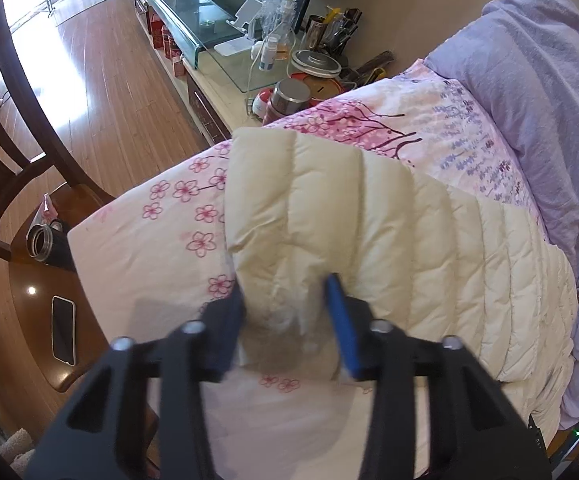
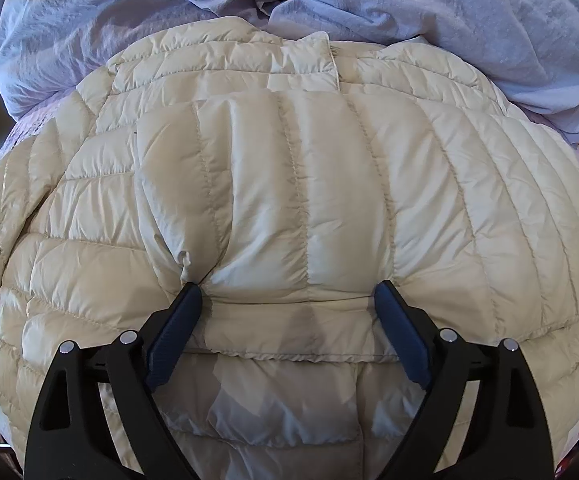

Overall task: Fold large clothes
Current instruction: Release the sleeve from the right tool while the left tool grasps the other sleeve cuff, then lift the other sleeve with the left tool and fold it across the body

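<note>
A cream quilted puffer jacket [image 1: 389,220] lies spread on a bed with a pink flowered cover [image 1: 161,248]. In the left wrist view my left gripper [image 1: 285,296] points down at the jacket's near corner. A bunched fold of the cream fabric fills the narrow gap between its fingers, and the pads press on it. In the right wrist view the jacket [image 2: 289,184] fills the frame, with a folded-over panel on top. My right gripper [image 2: 288,292] stands wide open over that panel's hem. Its fingertips [image 2: 189,296] dent the fabric, but nothing is gripped.
A lilac duvet [image 1: 529,80] is heaped at the far side of the bed. To the left a dark wooden table [image 1: 37,320] carries a phone [image 1: 63,330] and an open flask [image 1: 41,240], beside a chair. A cluttered sideboard with a glass stand [image 1: 193,12] runs along the back.
</note>
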A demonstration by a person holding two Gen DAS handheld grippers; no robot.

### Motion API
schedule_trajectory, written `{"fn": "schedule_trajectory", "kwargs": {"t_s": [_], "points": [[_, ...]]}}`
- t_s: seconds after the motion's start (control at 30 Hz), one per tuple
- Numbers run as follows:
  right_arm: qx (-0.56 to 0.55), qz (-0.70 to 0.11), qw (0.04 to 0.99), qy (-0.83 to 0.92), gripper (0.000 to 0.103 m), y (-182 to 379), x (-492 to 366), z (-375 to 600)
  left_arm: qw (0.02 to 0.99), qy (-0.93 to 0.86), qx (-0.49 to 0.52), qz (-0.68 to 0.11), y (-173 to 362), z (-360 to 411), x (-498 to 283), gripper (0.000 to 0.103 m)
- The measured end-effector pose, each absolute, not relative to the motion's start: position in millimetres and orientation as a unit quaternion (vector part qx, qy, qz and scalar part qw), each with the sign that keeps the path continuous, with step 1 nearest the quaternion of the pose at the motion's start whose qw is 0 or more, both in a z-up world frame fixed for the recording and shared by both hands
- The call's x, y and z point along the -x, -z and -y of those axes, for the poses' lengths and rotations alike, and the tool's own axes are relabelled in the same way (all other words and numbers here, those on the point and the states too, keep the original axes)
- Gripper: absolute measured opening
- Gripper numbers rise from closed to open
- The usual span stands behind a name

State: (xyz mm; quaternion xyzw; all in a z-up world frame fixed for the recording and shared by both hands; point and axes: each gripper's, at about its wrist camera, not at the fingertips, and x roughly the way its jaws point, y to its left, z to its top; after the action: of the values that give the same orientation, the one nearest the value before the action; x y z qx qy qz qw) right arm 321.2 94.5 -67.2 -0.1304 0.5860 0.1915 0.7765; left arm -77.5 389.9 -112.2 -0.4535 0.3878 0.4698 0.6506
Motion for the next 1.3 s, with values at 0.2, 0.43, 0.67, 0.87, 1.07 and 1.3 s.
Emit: {"fn": "schedule_trajectory", "kwargs": {"t_s": [0.2, 0.43, 0.67, 0.87, 1.07, 1.3], "points": [[0.132, -0.586, 0.776, -0.193, 0.092, 68, -321, -92, 0.670, -0.451, 0.449, -0.382, 100, -388, 63, 0.005], [0.132, -0.594, 0.770, -0.191, 0.093, 69, -320, -92, 0.730, -0.413, 0.419, -0.348, 47, -379, 35, 0.004], [0.129, -0.609, 0.759, -0.194, 0.093, 64, -330, -93, 0.792, -0.340, 0.392, -0.321, -14, -351, -20, 0.004], [0.113, -0.599, 0.767, -0.202, 0.093, 39, -335, -82, 0.835, -0.268, 0.358, -0.320, -52, -305, -79, 0.004], [0.096, -0.580, 0.785, -0.194, 0.093, 16, -339, -51, 0.860, -0.196, 0.331, -0.336, -66, -249, -139, 0.004], [0.073, -0.578, 0.797, -0.160, 0.093, 14, -334, 6, 0.868, -0.124, 0.305, -0.371, -54, -173, -201, 0.004]]}}
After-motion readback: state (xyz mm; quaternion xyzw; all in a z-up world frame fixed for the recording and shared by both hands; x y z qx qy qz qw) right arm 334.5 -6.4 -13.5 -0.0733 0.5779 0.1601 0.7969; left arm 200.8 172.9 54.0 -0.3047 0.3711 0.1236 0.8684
